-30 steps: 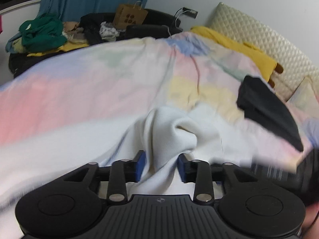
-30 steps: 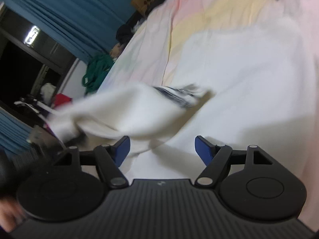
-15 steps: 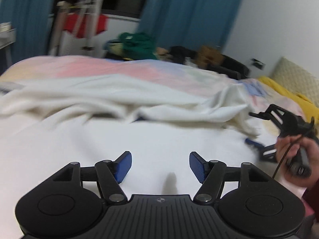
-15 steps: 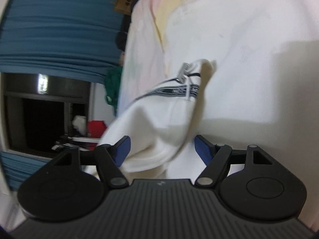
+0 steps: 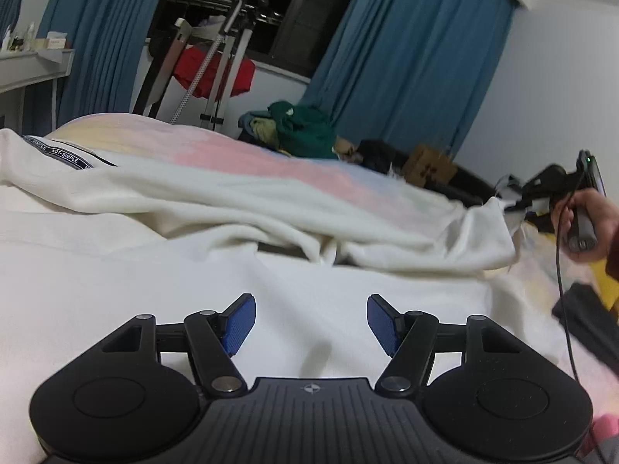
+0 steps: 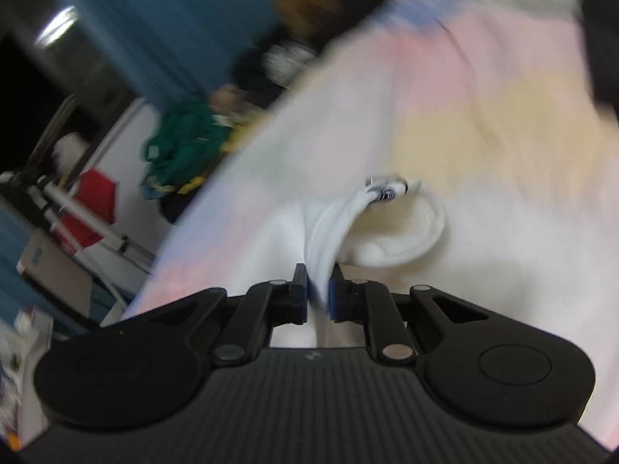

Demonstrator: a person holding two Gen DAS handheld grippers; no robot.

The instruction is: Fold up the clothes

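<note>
From my left wrist, the white garment (image 5: 240, 270) fills the lower half of the view: soft, matte knit cloth, smooth and flat just ahead of me, bunched into long rolling folds across the middle. A dark woven band with white lettering (image 5: 65, 156) runs along its edge at about 10 o'clock. It lies on the bed, whose pastel cover (image 5: 271, 166) shows pink, yellow and pale blue patches beyond the folds. My left gripper (image 5: 311, 323) has its jaws spread wide, the ribbed blue pads (image 5: 240, 323) hovering just over the flat cloth and holding nothing. At 3 o'clock my right hand (image 5: 588, 224) grips the handle of the other tool, which pinches the garment's far corner and lifts it into a peak. A dark cloth (image 5: 588, 321) lies below it. A green heap of clothes (image 5: 305, 131) sits at 12 o'clock before blue curtains (image 5: 406, 62).

From my right wrist, everything is blurred. My right gripper (image 6: 318, 290) has its jaws pressed nearly together on a thick ridge of the white garment (image 6: 329, 228), which rises between them and curls into a rounded fold at 1 o'clock, with the lettered band's end at its tip. The pastel cover (image 6: 483, 116) spreads behind, and the green heap (image 6: 182, 147) lies at 10 o'clock.
</note>
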